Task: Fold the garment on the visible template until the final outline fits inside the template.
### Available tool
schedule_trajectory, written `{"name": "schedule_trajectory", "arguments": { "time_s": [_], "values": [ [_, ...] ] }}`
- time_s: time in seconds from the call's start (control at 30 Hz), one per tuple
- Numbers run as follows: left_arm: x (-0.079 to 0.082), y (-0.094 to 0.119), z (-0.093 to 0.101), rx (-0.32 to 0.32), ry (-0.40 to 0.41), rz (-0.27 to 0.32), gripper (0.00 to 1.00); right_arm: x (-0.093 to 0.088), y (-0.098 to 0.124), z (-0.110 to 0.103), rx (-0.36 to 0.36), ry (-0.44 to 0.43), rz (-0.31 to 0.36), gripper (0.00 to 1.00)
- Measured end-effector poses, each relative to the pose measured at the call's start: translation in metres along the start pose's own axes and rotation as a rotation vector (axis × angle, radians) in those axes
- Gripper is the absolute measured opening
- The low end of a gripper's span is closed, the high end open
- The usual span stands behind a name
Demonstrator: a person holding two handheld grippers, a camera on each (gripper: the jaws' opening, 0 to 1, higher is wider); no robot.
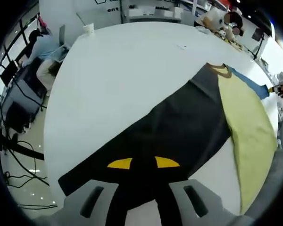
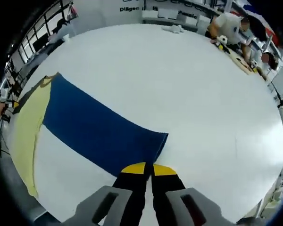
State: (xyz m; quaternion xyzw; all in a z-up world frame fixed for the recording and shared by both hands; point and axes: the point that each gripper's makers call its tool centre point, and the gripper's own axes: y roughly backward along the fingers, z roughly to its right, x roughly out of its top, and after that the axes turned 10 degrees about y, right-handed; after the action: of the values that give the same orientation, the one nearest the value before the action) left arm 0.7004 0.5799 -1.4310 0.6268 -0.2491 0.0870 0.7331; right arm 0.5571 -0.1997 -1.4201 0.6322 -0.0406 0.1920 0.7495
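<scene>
On the white table (image 1: 122, 70), in the left gripper view, the garment (image 1: 188, 127) lies spread flat: a dark sleeve runs from the neck area toward the camera, and a pale yellow body panel (image 1: 247, 136) lies at the right side. The left gripper (image 1: 144, 165) is at the end of this dark sleeve, its yellow-tipped jaws close together with dark cloth lying over and between them. I judge it is pinching the cuff so the sleeve can be lifted and folded inward, but the cloth hides the contact, so I cannot tell surely if the jaws are closed on it. A thin strip of the blue sleeve (image 1: 247, 81) shows far away beyond the collar (image 1: 220, 69). No template outline can be made out on the table; perhaps the garment covers it. People sit at desks (image 1: 42, 52) in the background.

Across the same table, in the right gripper view, the blue sleeve (image 2: 99, 129) stretches toward the camera and its end is just in front of the right gripper (image 2: 148, 168). The jaws stand nearly together with only a narrow gap, and the sleeve edge seems to touch or just meet their yellow tips; whether cloth is held between them is not visible. This position looks like a mirror of the other hand, ready to fold both sleeves. The yellow body panel (image 2: 28, 127) is cut off at the left edge, and the hem is not seen.
</scene>
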Motion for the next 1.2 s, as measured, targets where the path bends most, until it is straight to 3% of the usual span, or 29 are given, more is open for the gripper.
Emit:
{"name": "schedule_trajectory", "arguments": {
  "time_s": [0.13, 0.2, 0.3, 0.4, 0.53, 0.57, 0.6, 0.63, 0.77, 0.9, 1.0, 1.17, 1.2],
  "values": [
    [0.0, 0.0, 0.0, 0.005, -0.016, -0.002, 0.19, 0.006, -0.006, -0.001, -0.015, -0.025, 0.02, 0.16],
    [0.0, 0.0, -0.002, 0.013, -0.021, -0.002, 0.19, 0.025, -0.006, -0.011, -0.004, 0.01, 0.094, 0.1],
    [0.0, 0.0, -0.005, 0.02, -0.018, 0.0, 0.2, 0.05, -0.013, -0.039, 0.068, 0.059, 0.171, 0.12],
    [-0.004, -0.001, -0.01, 0.038, -0.024, -0.014, 0.22, 0.07, -0.019, -0.065, 0.13, 0.108, 0.214, 0.13],
    [-0.003, -0.001, -0.011, 0.036, -0.008, -0.004, 0.22, 0.073, -0.027, -0.08, 0.141, 0.199, 0.193, 0.14],
    [-0.003, -0.001, -0.012, 0.038, -0.003, -0.006, 0.18, 0.069, -0.03, -0.081, 0.134, 0.228, 0.168, 0.13],
    [-0.005, -0.001, -0.014, 0.045, -0.003, -0.014, 0.13, 0.078, -0.031, -0.082, 0.14, 0.201, 0.223, 0.1],
    [-0.006, 0.0, -0.016, 0.052, -0.006, -0.022, 0.07, 0.075, -0.033, -0.081, 0.142, 0.193, 0.206, 0.09],
    [-0.006, -0.001, -0.016, 0.049, -0.006, -0.012, 0.07, 0.077, -0.033, -0.074, 0.13, 0.236, 0.221, 0.11],
    [-0.007, 0.0, -0.02, 0.069, -0.006, -0.014, 0.07, 0.077, -0.037, -0.062, 0.111, 0.225, 0.229, 0.08],
    [-0.009, 0.003, -0.027, 0.085, 0.058, -0.008, 0.07, 0.078, -0.04, -0.058, 0.107, 0.212, 0.229, 0.01],
    [-0.012, 0.005, -0.03, 0.068, 0.169, 0.012, 0.07, 0.078, -0.04, -0.055, 0.093, 0.224, 0.228, 0.0],
    [-0.013, 0.005, -0.028, 0.073, 0.115, -0.009, 0.07, 0.079, -0.04, -0.054, 0.095, 0.215, 0.223, 0.0]
  ]
}}
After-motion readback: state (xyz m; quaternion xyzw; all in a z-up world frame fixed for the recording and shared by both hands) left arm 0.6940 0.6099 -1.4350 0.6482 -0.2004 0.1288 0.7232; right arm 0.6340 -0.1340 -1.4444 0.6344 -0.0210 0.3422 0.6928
